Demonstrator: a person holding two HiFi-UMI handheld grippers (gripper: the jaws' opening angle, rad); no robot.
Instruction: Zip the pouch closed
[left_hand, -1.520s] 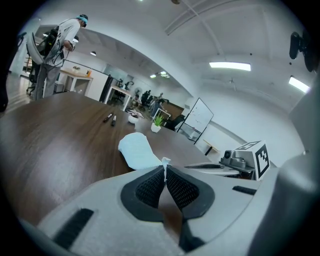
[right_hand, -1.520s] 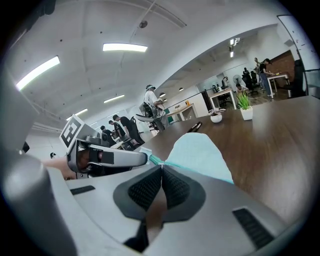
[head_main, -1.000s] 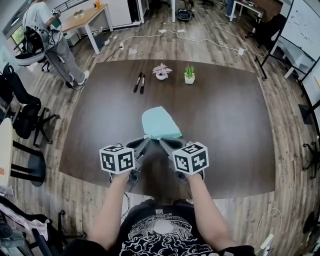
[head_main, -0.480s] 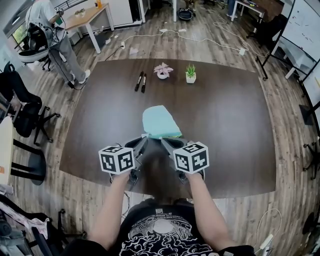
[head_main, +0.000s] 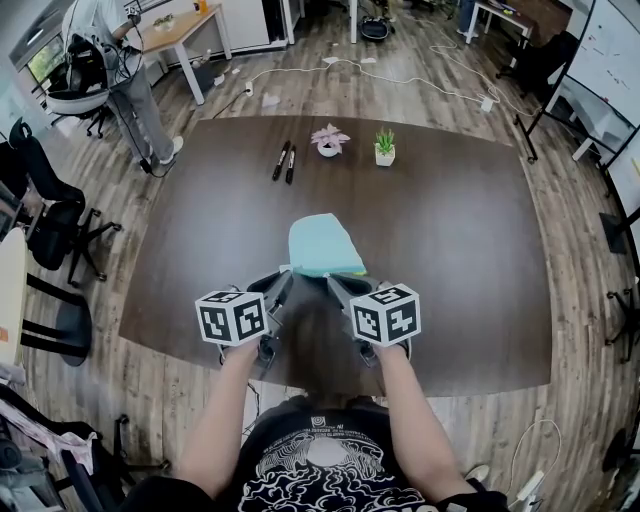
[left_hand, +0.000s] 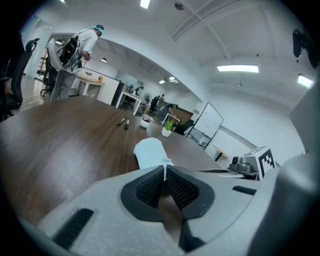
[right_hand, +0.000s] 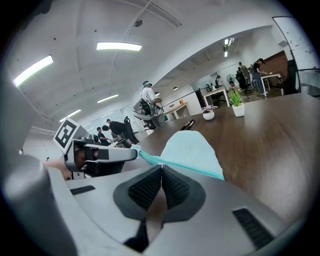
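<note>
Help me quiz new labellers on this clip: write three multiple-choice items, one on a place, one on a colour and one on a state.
1. The two pens lie:
A) beside the grippers
B) towards the table's far edge, left of the pink-flowered pot
C) on the floor

2. The pouch is:
A) light teal
B) red
C) black

3. The left gripper is:
A) wide open
B) shut on a pen
C) shut on the pouch's near corner

Answers:
1. B: the head view shows them far from the person, next to that pot.
2. A: it looks light teal in all three views.
3. C: the left gripper view shows the pads meeting on a thin tab at the pouch's corner.
</note>
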